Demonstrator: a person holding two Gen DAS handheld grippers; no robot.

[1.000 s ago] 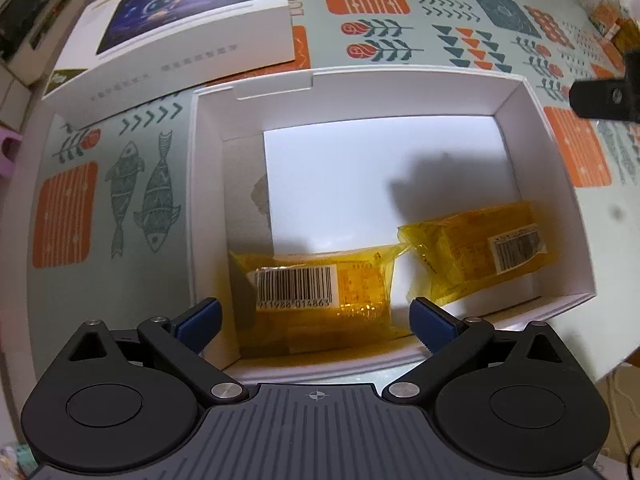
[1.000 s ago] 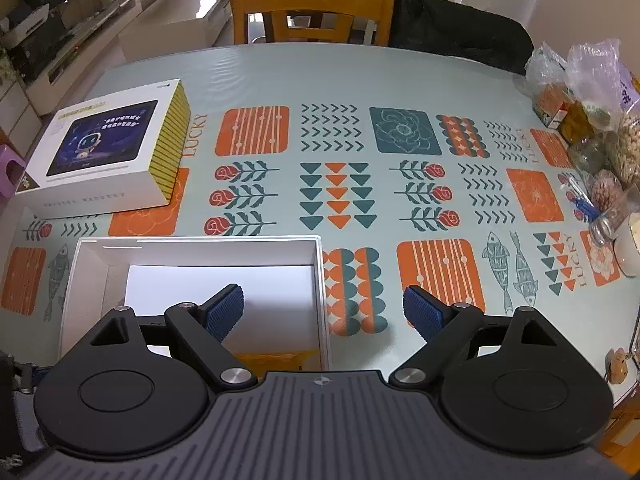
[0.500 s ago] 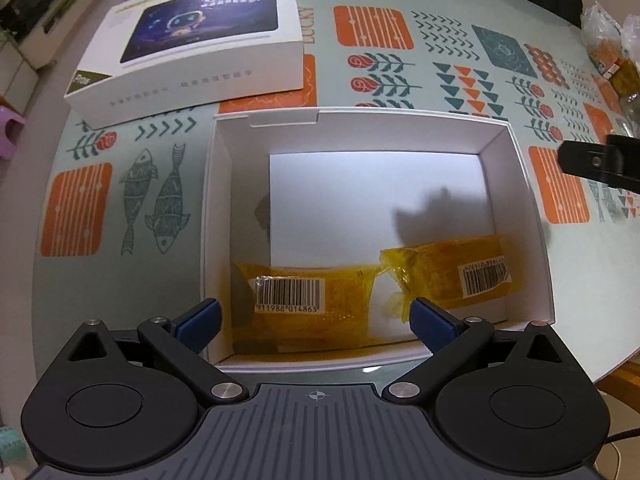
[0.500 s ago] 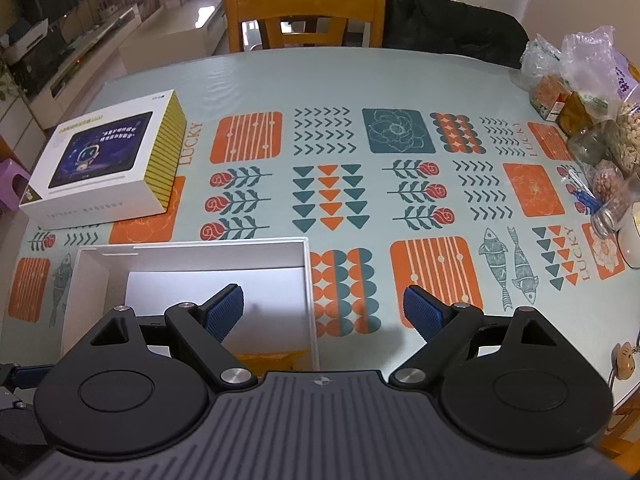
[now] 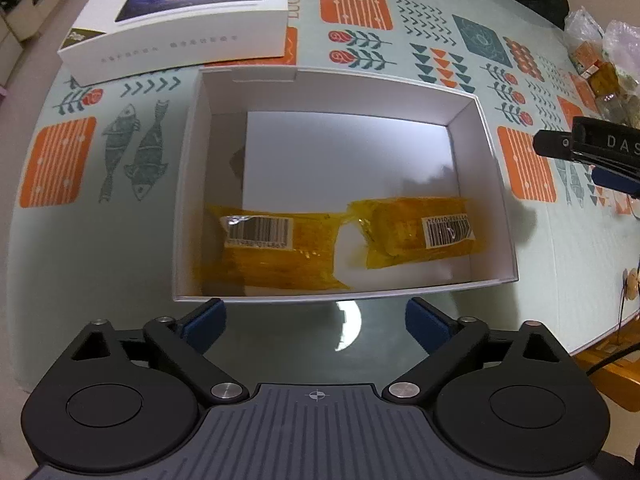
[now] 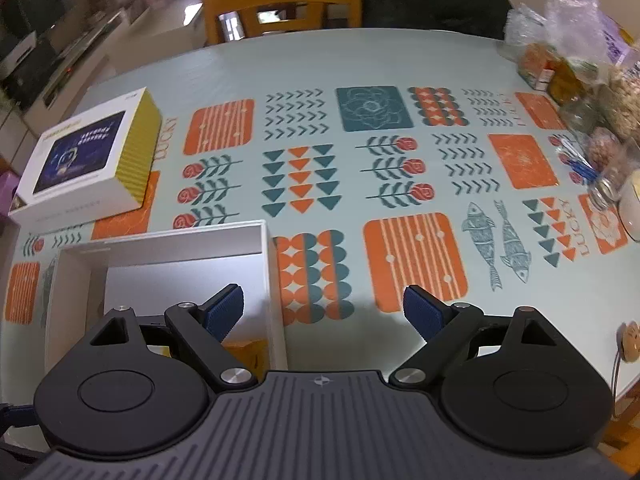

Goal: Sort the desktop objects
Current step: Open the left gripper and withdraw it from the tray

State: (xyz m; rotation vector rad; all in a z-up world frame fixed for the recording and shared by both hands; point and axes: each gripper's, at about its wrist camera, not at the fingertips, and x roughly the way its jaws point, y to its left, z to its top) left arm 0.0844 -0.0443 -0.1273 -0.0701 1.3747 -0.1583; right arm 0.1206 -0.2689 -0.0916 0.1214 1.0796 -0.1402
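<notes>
The desk (image 6: 248, 60) carries an open white box (image 5: 192, 184) near its front edge. Two yellow packets (image 5: 276, 252) (image 5: 416, 230) lie inside, along its near wall. Left hand-held gripper (image 5: 316, 320) and right hand-held gripper (image 6: 323, 307) both spread apart, empty.

Two yellow packets (image 5: 280, 248) in a white box (image 5: 192, 184); tablecloth (image 6: 416, 260) patterned orange and teal

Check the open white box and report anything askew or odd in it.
Nothing damaged or spilled. In the white box, the right yellow packet lies tilted, its barcode upside down, beside the straighter left yellow packet. Both crowd the near wall.
</notes>
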